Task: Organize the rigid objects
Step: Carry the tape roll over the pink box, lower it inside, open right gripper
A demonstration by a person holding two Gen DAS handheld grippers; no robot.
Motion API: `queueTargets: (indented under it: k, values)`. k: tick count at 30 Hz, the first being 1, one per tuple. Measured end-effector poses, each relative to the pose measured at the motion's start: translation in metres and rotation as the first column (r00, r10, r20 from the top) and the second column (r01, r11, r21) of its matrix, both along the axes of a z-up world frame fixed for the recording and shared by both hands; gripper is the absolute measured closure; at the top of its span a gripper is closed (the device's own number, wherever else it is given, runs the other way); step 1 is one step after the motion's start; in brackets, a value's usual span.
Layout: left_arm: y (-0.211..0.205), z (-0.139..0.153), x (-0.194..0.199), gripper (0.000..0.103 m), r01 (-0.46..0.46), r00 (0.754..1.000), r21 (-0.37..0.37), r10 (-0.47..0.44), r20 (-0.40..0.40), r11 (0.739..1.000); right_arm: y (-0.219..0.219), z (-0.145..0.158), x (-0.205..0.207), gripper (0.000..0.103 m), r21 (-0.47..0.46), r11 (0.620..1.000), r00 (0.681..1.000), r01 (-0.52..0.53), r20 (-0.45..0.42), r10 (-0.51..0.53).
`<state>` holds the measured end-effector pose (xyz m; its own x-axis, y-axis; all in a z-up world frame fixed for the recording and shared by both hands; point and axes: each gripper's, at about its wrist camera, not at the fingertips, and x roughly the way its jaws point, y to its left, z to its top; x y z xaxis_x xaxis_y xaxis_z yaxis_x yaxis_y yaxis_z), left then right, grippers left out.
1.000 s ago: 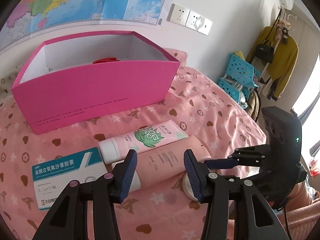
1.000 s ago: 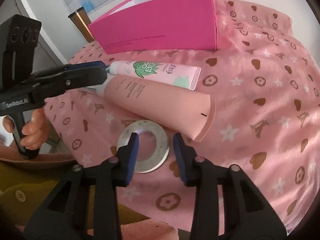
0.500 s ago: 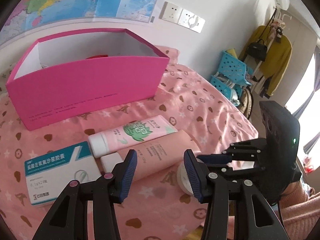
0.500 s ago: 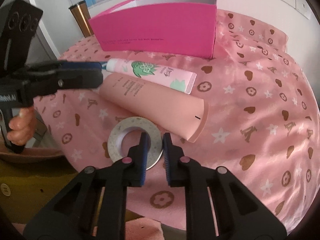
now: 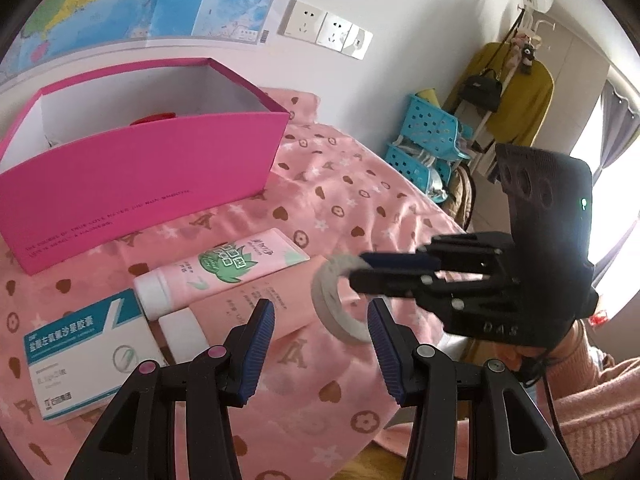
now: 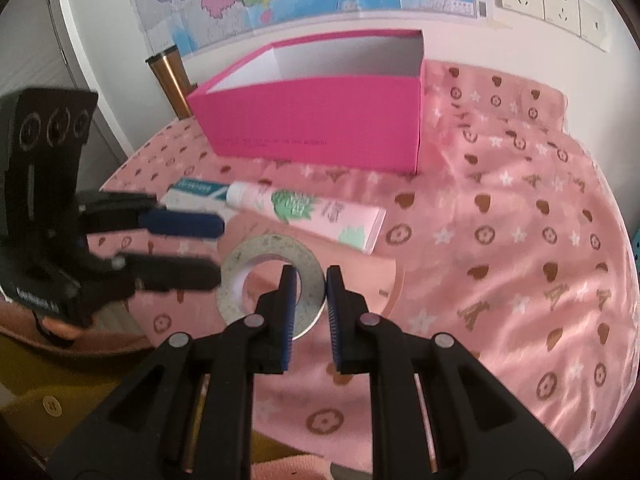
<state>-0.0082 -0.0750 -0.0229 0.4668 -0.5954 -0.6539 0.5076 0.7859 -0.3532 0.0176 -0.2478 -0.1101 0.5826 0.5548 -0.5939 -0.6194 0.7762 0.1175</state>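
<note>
My right gripper (image 6: 308,276) is shut on the rim of a grey tape roll (image 6: 264,260) and holds it lifted above the pink cloth; it also shows in the left wrist view (image 5: 362,268) with the tape roll (image 5: 332,312) hanging from it. My left gripper (image 5: 320,316) is open and empty, and in the right wrist view (image 6: 212,246) it hovers left of the roll. A pink tube with a green print (image 5: 224,270), a larger plain pink tube (image 5: 260,300) and a white-and-teal medicine box (image 5: 88,348) lie on the cloth. The open pink box (image 5: 140,176) stands behind them.
A red object (image 5: 152,118) lies inside the pink box. A bronze tumbler (image 6: 170,80) stands left of the box by the wall. Blue baskets (image 5: 432,140) and a coat rack stand beyond the table's right edge. The table edge is close in front.
My right gripper closed on the tape roll's rim and lifted it off the cloth. My left gripper stayed open and drew back a little.
</note>
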Motion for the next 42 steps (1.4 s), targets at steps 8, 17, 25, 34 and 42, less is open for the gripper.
queueTargets:
  k: [8,17,25,34,42]
  values:
    - [-0.001,0.003,0.005,0.062,0.018,1.0,-0.002,-0.018,-0.001,1.0,0.01,0.017,0.013,0.086,0.015,1.0,0.999,-0.011,0.049,0.01]
    - [-0.002,0.027,0.023,0.064,-0.01,0.998,0.018,0.009,0.067,1.0,0.026,0.044,0.03,0.086,0.011,0.999,0.992,-0.037,0.124,0.035]
    - [-0.001,0.046,0.05,0.067,-0.044,0.992,0.042,0.039,0.117,0.998,0.028,0.069,0.049,0.086,0.019,0.999,0.984,-0.031,0.173,0.028]
    - [-0.001,0.061,0.085,0.068,-0.078,0.989,0.045,0.071,0.133,0.996,0.03,0.087,0.076,0.086,0.037,0.999,0.983,-0.024,0.183,0.017]
    - [0.003,0.067,0.113,0.068,-0.115,0.986,0.058,0.106,0.13,0.992,0.037,0.096,0.105,0.086,0.039,0.999,0.985,-0.011,0.171,0.004]
